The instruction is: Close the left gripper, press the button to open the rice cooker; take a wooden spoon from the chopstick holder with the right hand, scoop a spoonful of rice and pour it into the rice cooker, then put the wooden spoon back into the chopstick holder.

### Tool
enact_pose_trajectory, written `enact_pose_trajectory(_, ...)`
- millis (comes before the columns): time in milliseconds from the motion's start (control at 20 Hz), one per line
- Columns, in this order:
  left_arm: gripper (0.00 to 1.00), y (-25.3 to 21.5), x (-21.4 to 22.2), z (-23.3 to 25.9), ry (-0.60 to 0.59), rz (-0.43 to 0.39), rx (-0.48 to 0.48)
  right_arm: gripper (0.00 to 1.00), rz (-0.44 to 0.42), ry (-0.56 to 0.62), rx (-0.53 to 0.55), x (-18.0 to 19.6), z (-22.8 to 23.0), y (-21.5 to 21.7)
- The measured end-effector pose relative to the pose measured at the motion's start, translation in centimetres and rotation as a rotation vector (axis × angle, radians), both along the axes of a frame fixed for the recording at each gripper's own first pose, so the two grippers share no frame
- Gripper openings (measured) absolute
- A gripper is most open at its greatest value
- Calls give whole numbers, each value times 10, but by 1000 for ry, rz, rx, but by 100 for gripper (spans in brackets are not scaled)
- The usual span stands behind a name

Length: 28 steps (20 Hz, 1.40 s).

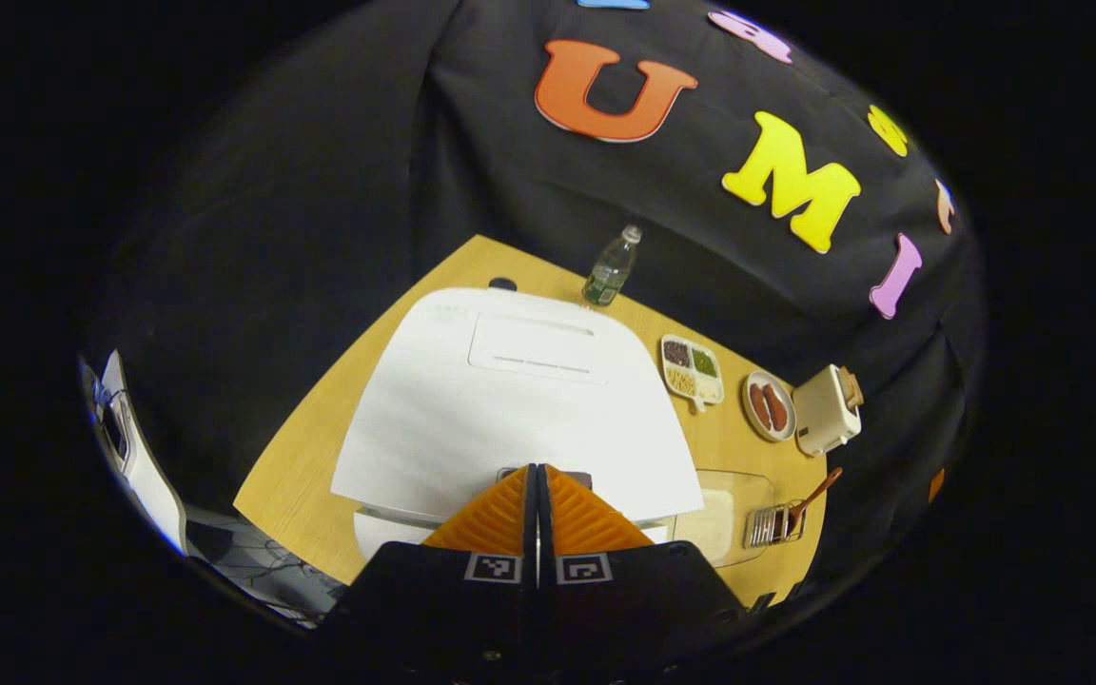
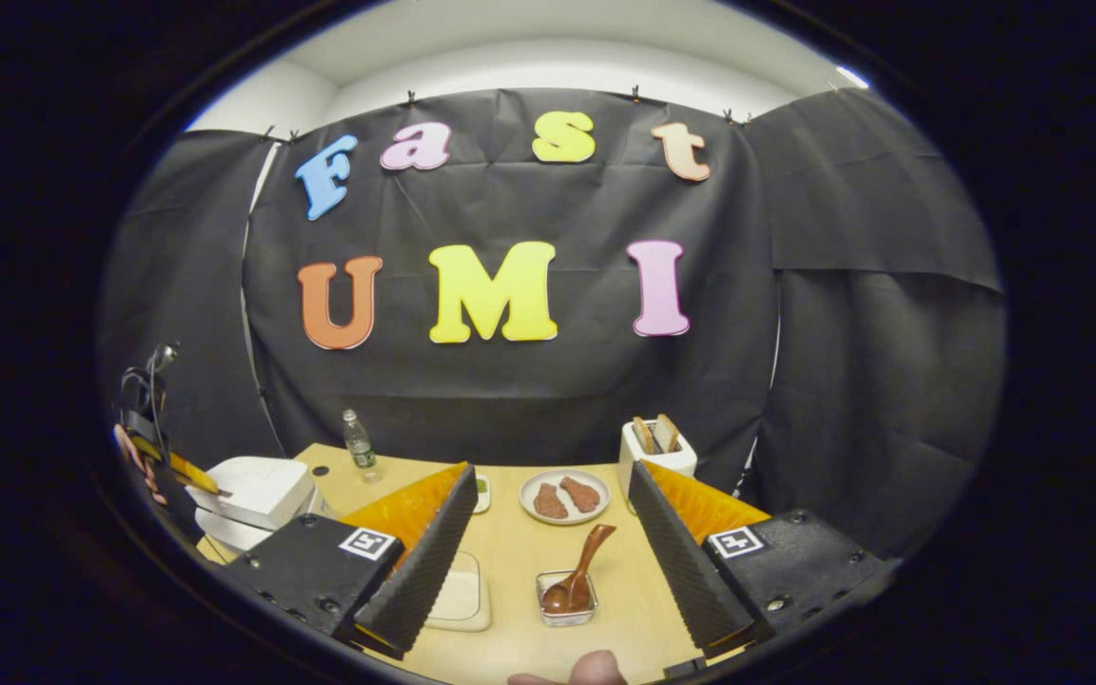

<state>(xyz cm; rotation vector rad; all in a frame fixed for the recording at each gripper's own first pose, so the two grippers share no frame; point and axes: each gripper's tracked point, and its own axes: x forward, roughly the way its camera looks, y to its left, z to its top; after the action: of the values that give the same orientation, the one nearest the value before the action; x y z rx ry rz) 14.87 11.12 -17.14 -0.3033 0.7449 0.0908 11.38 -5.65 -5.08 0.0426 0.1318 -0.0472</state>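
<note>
The white rice cooker [image 1: 510,400] stands in front of me with its lid down. My left gripper [image 1: 537,468] is shut with nothing in it, its tips at the grey button [image 1: 575,475] on the lid's front edge. In the right gripper view the cooker [image 2: 248,490] is at the far left, with the left gripper [image 2: 201,480] on it. My right gripper [image 2: 550,468] hangs open above the table. Between and below its fingers is the chopstick holder [image 2: 567,601] with the wooden spoon [image 2: 586,561] leaning in it. A clear rice container [image 2: 458,590] lies left of the holder.
A water bottle [image 2: 358,442] stands at the back of the wooden table [image 2: 510,542]. A plate of sausages [image 2: 564,497] and a white toaster [image 2: 657,447] are behind the holder. A divided dish of beans [image 1: 691,369] sits right of the cooker. A fingertip [image 2: 572,671] shows at the bottom edge.
</note>
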Motion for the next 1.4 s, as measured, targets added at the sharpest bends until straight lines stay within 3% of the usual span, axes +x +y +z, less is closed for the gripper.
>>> enact_pose_trajectory(450, 0, 0, 28, 81, -262, 4, 5, 100, 37, -20, 8, -14, 14, 13)
enact_pose_trajectory(700, 4, -5, 15, 124, -375, -18, 44, 100, 44, -28, 0, -24, 18, 15)
enact_pose_trajectory(850, 32, -10, 5, 144, -443, -26, 68, 100, 41, -28, -3, -28, 17, 14)
enact_pose_trajectory(900, 52, -10, -3, 151, -463, -21, 83, 100, 40, -24, -4, -30, 16, 13)
enact_pose_trajectory(1000, 80, -12, -13, 160, -495, -5, 111, 100, 36, -19, -10, -32, 13, 11)
enact_pose_trajectory(1100, 95, -16, -26, 168, -531, 7, 152, 100, 31, -12, -9, -34, 11, 7)
enact_pose_trajectory(1400, 94, -37, -62, 193, -661, 2, 249, 100, 15, 17, 12, -31, -5, -8)
